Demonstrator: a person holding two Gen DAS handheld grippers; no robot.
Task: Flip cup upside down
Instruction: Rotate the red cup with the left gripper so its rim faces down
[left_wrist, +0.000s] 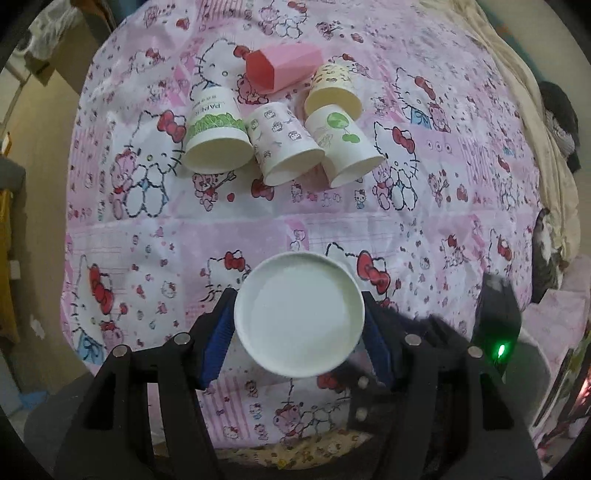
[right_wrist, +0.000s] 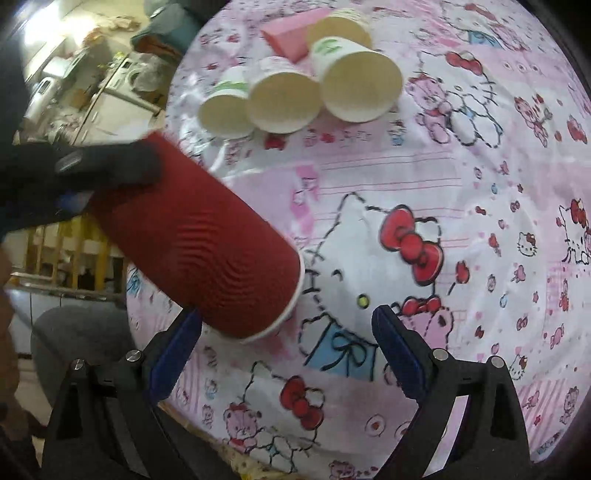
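My left gripper (left_wrist: 299, 325) is shut on a red ribbed paper cup (right_wrist: 207, 243). In the left wrist view I look straight into its white open mouth (left_wrist: 299, 314), held between the blue pads (left_wrist: 218, 343). In the right wrist view the cup hangs tilted above the cloth, rim pointing down to the right, with the left gripper's black finger on its base end. My right gripper (right_wrist: 288, 350) is open and empty, just right of and below the cup's rim.
Several paper cups lie on their sides at the far side of the Hello Kitty tablecloth (left_wrist: 424, 221): a green-leaf one (left_wrist: 216, 129), a printed one (left_wrist: 284, 147), a cherry one (left_wrist: 343, 147), a yellow one (left_wrist: 332, 92). A pink faceted cup (left_wrist: 280, 66) lies behind them.
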